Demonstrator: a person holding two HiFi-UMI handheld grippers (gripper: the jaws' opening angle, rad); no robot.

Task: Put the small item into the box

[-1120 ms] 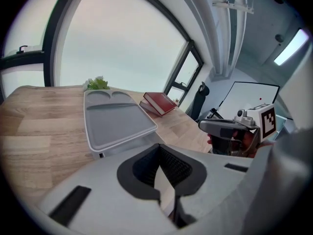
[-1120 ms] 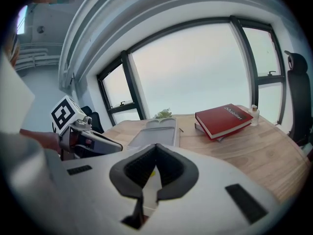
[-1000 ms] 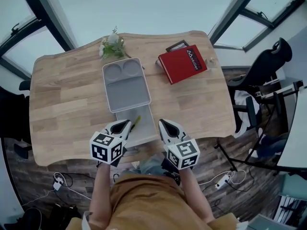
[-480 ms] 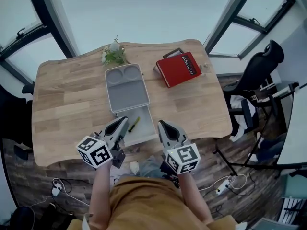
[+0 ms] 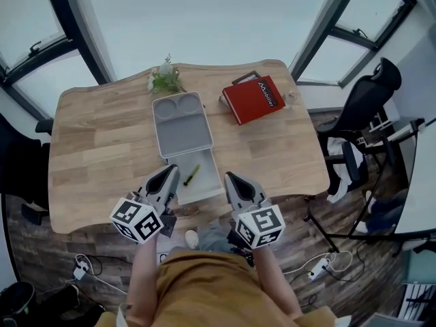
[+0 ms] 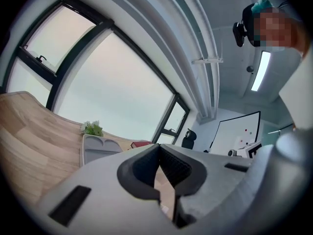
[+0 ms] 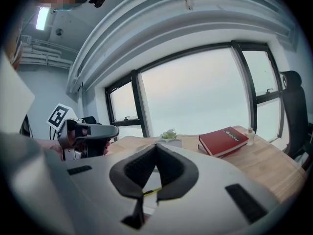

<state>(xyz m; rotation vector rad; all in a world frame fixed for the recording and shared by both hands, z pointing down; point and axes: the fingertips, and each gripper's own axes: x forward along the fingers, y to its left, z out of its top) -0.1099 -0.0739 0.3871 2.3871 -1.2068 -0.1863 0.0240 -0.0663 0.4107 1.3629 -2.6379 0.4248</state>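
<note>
Now left claw point(image 5: 172, 172) and right claw point(image 5: 230, 177) (both closed) flank one box point(image 5: 208, 177).

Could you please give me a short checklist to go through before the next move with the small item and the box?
1. Left gripper empty: ok, jaws shut on nothing.
2. Right gripper empty: ok, jaws shut on nothing.
3. Jaws open for a grasp: not ok, both shut.
4. Small yellow-green item located: ok, it lies inside the white box.
5. Grey tray holds nothing: ok.
6. Red book apart from the box: ok.
</note>
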